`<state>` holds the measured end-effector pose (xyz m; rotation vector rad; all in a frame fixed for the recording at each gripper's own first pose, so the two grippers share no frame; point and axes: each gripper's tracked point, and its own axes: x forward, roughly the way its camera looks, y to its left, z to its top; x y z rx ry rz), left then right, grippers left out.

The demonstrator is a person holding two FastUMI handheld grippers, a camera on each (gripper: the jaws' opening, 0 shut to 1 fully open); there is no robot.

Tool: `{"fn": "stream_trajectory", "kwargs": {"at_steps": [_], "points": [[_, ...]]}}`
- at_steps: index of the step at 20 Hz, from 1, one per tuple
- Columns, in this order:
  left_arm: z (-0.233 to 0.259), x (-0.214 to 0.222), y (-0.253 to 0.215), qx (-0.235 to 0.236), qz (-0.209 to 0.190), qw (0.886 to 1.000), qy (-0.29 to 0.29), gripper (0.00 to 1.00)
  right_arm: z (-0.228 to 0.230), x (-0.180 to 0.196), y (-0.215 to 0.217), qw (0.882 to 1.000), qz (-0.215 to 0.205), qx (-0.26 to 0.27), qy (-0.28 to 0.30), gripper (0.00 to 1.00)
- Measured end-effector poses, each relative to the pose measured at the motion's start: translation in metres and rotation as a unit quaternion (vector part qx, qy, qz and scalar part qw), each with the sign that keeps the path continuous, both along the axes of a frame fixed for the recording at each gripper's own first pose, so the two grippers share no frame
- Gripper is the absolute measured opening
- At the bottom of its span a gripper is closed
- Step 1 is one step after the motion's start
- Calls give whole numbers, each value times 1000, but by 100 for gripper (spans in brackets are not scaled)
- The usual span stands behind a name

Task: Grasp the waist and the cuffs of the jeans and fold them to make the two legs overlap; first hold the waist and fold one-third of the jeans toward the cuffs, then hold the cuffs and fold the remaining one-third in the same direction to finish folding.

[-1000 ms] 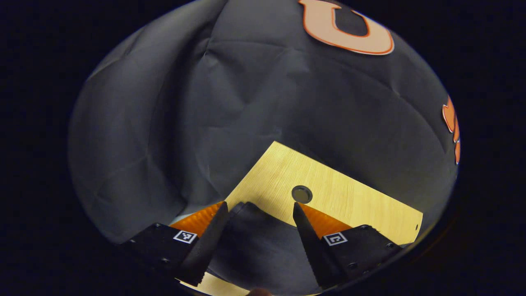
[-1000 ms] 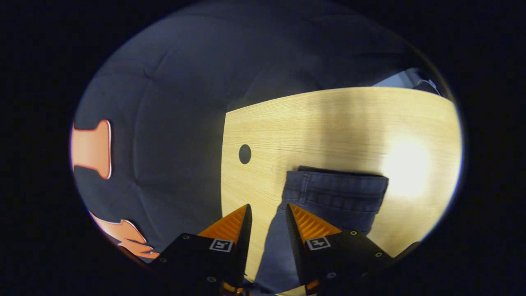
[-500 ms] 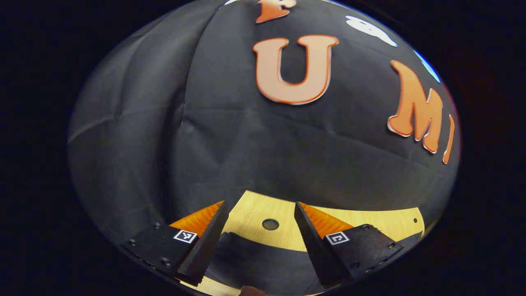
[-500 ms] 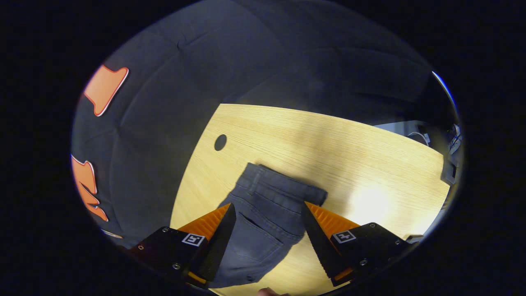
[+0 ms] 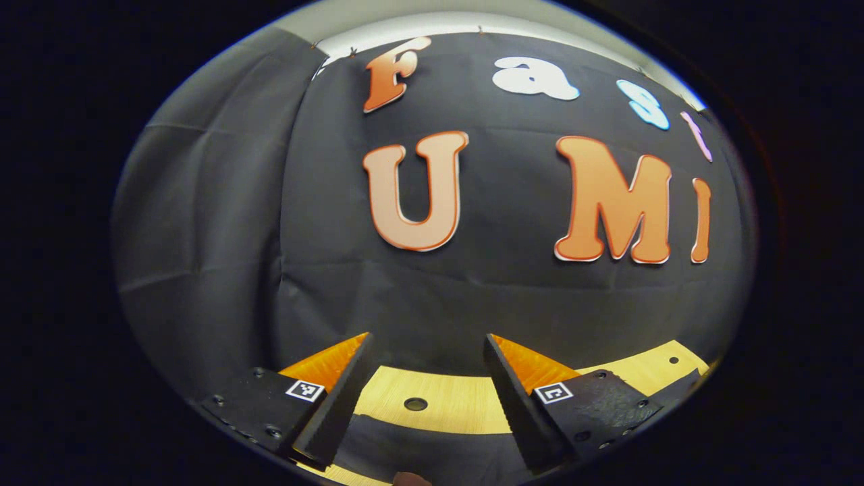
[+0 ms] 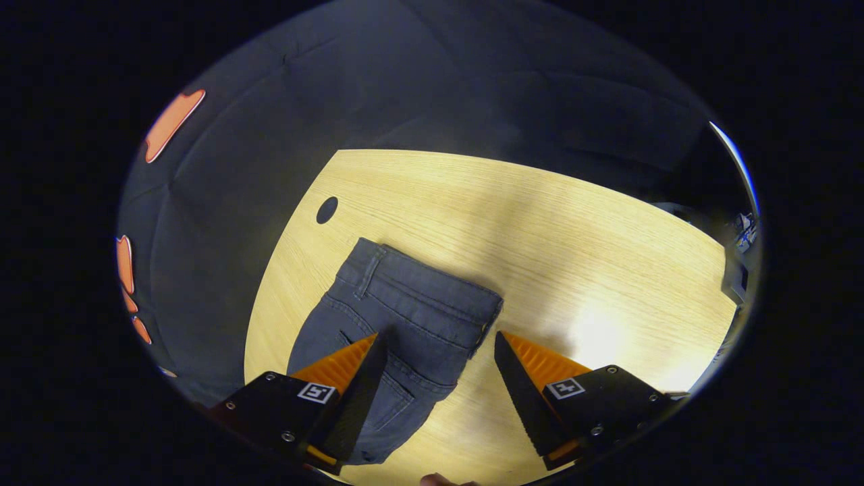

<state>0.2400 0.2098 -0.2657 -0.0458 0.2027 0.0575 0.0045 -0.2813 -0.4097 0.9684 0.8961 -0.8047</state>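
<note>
I see both grippers, left (image 5: 426, 344) and right (image 6: 440, 341), spread wide, empty, above dark grey denim jeans (image 6: 405, 317) on light wooden table (image 6: 574, 236).

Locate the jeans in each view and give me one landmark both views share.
Left gripper view: a dark strip of the jeans lies at the bottom edge, between the open left tongs.
Right gripper view: the jeans lie lower centre on the table, waist toward the far side, partly behind the open right tongs.
Shared landmark: the round hole in the table.
</note>
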Motion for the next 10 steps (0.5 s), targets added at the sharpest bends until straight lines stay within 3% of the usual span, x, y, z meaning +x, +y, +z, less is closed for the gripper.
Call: {"fn": "stream_trajectory", "kwargs": {"at_steps": [3,4,10], "points": [[4,-16,4,8,-10,999,-30,93,-6,5,-5,1000,2,-22,-2,98],[11,-20,6,10,-9,999,-36,96,-9,6,-5,1000,8,-28,-2,98],[36,-53,-51,20,-35,999,-36,93,-19,4,-11,997,25,-74,0,93]]}}
